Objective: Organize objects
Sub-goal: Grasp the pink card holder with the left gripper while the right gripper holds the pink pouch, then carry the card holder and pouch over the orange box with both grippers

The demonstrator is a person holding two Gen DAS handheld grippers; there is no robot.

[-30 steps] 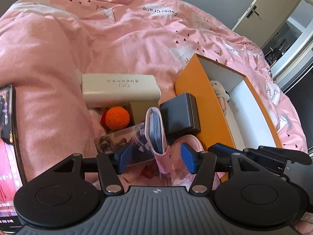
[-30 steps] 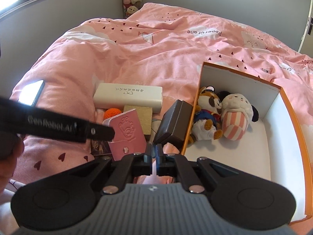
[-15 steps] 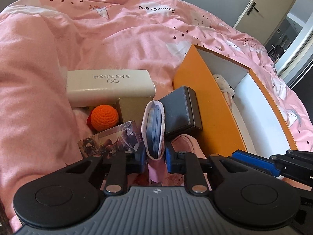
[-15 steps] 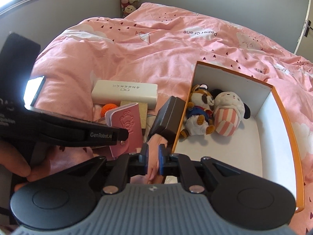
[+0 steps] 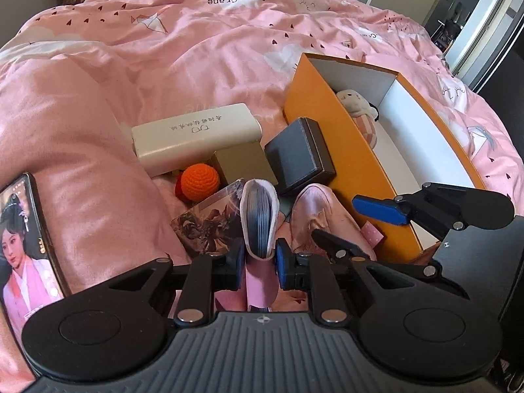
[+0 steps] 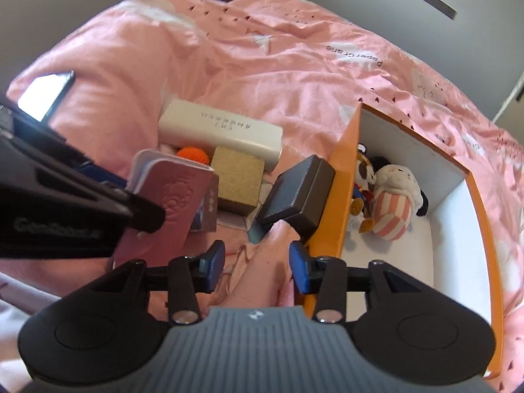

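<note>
Since a second ago the left hand-held gripper (image 5: 260,263) has closed its blue pads on the pink card holder (image 5: 258,219), which then stood loose between wide-set fingers; the right hand-held gripper (image 6: 257,267), pressed together on a fold of pink cloth (image 6: 262,262) then, has just been opening, and the fold now lies between its spread pads without being pinched.

From the left wrist view the card holder stands on edge, its stack of dark cards facing the camera, pinched near its lower end; beside it on the pink bed cover (image 5: 196,49) lie a picture card (image 5: 209,222), an orange crochet ball (image 5: 199,178), a tan box (image 5: 242,163), a long cream box (image 5: 196,137) printed with characters and a black box (image 5: 299,157) — the black box leans against the outer wall of the orange storage box (image 5: 344,150).

Inside the storage box, at its far end, sit two plush toys: a striped pink-and-white one (image 6: 393,203) and a smaller one in blue and orange (image 6: 362,180); the white floor nearer the camera is bare.

A phone (image 5: 23,239) with a lit screen lies at the left on the bed cover — well apart from the pile.
</note>
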